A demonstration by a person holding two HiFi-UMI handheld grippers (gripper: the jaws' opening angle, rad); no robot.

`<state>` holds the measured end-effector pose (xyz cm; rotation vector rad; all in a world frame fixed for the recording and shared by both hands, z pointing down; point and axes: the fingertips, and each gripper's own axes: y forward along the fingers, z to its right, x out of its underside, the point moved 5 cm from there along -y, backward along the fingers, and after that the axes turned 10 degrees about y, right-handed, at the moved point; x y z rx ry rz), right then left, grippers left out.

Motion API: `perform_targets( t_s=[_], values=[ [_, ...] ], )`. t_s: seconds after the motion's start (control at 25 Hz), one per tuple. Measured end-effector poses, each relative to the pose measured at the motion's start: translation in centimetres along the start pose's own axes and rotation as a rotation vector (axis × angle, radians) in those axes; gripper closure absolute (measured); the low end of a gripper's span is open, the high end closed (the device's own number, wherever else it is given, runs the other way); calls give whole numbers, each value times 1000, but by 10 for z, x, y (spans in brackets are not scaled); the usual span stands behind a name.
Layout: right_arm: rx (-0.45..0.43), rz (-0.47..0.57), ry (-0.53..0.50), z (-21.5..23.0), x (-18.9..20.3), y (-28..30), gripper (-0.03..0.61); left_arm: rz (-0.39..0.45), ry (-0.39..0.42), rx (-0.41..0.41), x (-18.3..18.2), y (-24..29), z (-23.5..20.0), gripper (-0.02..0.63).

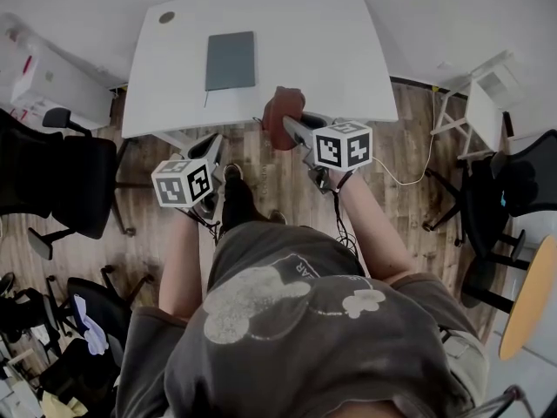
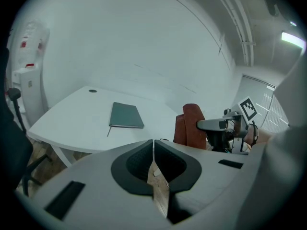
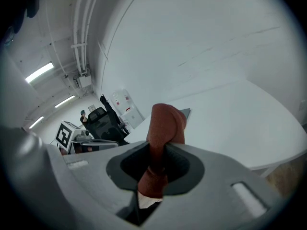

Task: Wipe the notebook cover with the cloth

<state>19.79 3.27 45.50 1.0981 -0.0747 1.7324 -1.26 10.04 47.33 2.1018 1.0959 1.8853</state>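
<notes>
Out on the white table (image 1: 287,24), the grey notebook (image 1: 231,60) lies flat and closed, well apart from both my tools. My right gripper (image 3: 158,153) is pinching the rust-brown cloth (image 3: 165,123), its fold standing up past the jaws, right at the table's near edge. My left gripper (image 2: 153,150) hangs short of that edge, jaws pressed together on nothing.

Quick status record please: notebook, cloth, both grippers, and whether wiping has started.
notebook: closed, lying flat on the white table
cloth: reddish-brown, bunched, by the table's near edge
right gripper: jaws clamped on the cloth
left gripper: jaws together, empty, short of the table
contact: cloth apart from the notebook; wiping not yet begun
</notes>
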Motion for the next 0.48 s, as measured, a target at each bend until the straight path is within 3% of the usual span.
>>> perform_targets(
  t_s=[0.48],
  values=[
    [-6,-26,0,1,7,0,512,18,14,-5,-6,-3,5,609]
  ],
)
